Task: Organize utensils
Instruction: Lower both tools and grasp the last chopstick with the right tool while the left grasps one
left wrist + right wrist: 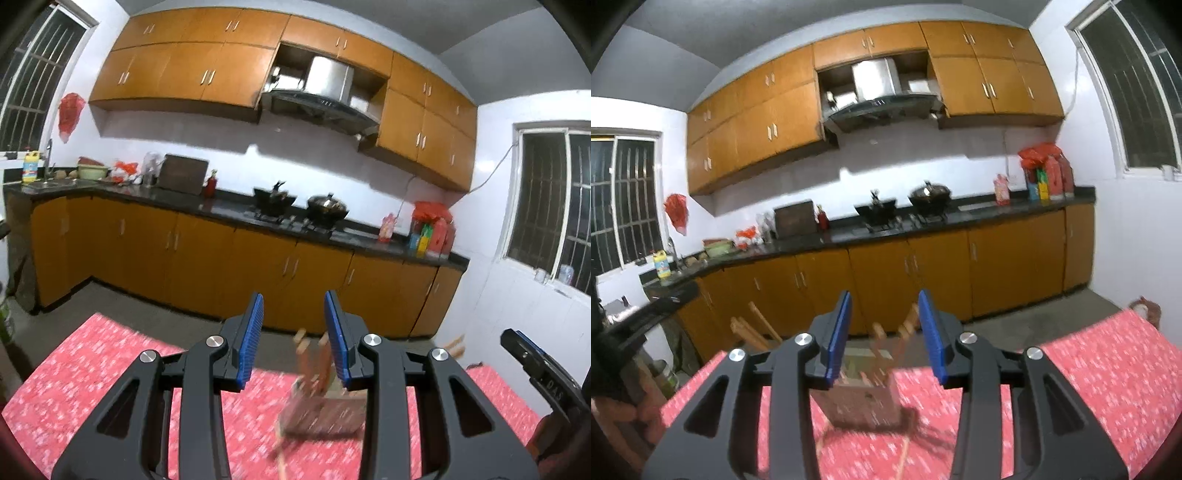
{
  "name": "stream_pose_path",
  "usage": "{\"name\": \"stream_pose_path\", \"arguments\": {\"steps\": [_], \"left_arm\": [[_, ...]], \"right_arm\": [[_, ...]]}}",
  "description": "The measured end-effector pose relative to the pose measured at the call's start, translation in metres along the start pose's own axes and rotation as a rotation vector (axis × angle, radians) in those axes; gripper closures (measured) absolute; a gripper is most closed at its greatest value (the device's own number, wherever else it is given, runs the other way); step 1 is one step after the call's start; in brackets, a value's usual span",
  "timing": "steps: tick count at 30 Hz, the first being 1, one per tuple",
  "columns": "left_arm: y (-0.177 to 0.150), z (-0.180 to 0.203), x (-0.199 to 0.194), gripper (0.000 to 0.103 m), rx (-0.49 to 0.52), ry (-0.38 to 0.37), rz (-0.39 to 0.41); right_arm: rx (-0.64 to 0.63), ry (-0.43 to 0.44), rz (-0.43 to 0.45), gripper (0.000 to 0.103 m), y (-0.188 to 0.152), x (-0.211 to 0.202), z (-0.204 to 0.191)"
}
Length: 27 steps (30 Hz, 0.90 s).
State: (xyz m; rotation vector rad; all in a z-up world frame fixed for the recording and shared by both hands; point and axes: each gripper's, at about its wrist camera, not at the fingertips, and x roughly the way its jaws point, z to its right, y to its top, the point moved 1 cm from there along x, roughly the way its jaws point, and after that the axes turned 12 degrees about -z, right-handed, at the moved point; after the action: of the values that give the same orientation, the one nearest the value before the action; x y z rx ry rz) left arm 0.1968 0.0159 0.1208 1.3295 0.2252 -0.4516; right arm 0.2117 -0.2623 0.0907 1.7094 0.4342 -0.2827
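With both the left gripper (293, 339) and the right gripper (882, 336) parted and holding nothing, the blurred utensil holder (862, 398) on the red tablecloth (1089, 369) ahead should be approached slowly, so loose utensils can be singled out first.
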Motion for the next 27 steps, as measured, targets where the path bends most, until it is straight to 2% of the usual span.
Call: {"name": "stream_pose_path", "arguments": {"steps": [6, 7, 13, 16, 19, 22, 27], "left_arm": [[-0.058, -0.017, 0.016, 0.069, 0.022, 0.074, -0.169], [-0.073, -0.020, 0.025, 0.069, 0.024, 0.083, -0.218], [-0.128, -0.026, 0.054, 0.069, 0.024, 0.094, -0.403], [-0.151, -0.024, 0.060, 0.069, 0.042, 0.095, -0.453], [-0.163, -0.023, 0.063, 0.069, 0.058, 0.094, -0.483], [-0.171, -0.022, 0.066, 0.069, 0.063, 0.093, -0.504], [-0.179, -0.020, 0.070, 0.069, 0.070, 0.097, -0.535]], "right_arm": [[0.073, -0.049, -0.246, 0.065, -0.069, 0.038, 0.029], [0.079, -0.051, -0.287, 0.065, -0.081, 0.046, 0.031], [0.062, -0.019, -0.519, 0.065, -0.147, 0.088, 0.018], [0.026, -0.010, -0.578, 0.066, -0.167, 0.097, 0.005], [0.009, -0.014, -0.614, 0.067, -0.179, 0.106, -0.004], [0.000, -0.025, -0.641, 0.072, -0.187, 0.110, -0.007], [-0.024, -0.051, -0.637, 0.079, -0.189, 0.109, -0.008]]}}
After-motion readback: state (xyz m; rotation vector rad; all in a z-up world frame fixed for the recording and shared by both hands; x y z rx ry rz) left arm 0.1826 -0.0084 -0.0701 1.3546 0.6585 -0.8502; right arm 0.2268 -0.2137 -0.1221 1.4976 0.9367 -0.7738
